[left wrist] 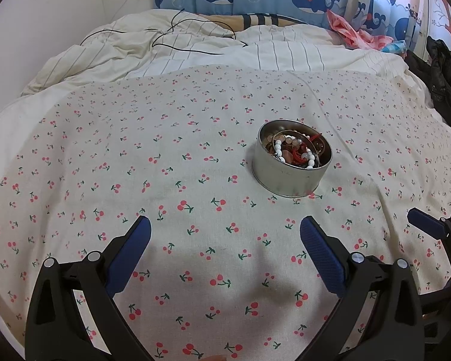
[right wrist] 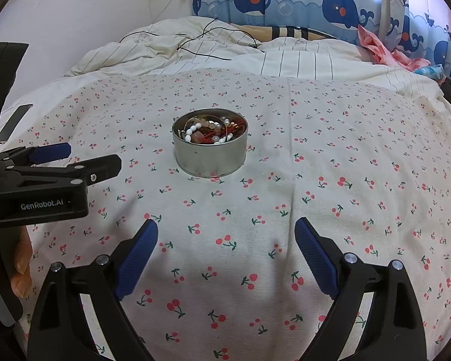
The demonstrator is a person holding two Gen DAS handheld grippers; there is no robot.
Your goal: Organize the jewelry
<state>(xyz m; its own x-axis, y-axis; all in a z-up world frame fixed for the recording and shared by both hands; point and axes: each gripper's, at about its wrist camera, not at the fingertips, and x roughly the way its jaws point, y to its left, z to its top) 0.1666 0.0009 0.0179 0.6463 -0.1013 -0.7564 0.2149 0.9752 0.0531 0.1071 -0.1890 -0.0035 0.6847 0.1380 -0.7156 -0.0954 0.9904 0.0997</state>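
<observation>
A round silver tin [left wrist: 288, 177] stands on a cherry-print cloth [left wrist: 165, 156], filled with a tangle of bead bracelets [left wrist: 297, 150] in white, pink and red. In the right wrist view the same tin [right wrist: 210, 156] sits ahead and slightly left, its bracelets [right wrist: 213, 131] heaped inside. My left gripper [left wrist: 225, 225] is open and empty, short of the tin and to its left. My right gripper [right wrist: 226, 225] is open too, nothing between its blue pads. The left gripper [right wrist: 75, 156] also shows from the side at the left edge, held by a hand [right wrist: 19, 267].
The cloth covers a bed with a rumpled striped duvet [left wrist: 195, 48] behind and a black cable [left wrist: 177, 33] across it. Whale-print curtains [right wrist: 315, 3] hang at the back. Pink fabric [left wrist: 354, 33] and dark clothing [left wrist: 445, 75] lie at the right. A dark flat object [right wrist: 13, 123] rests at the left.
</observation>
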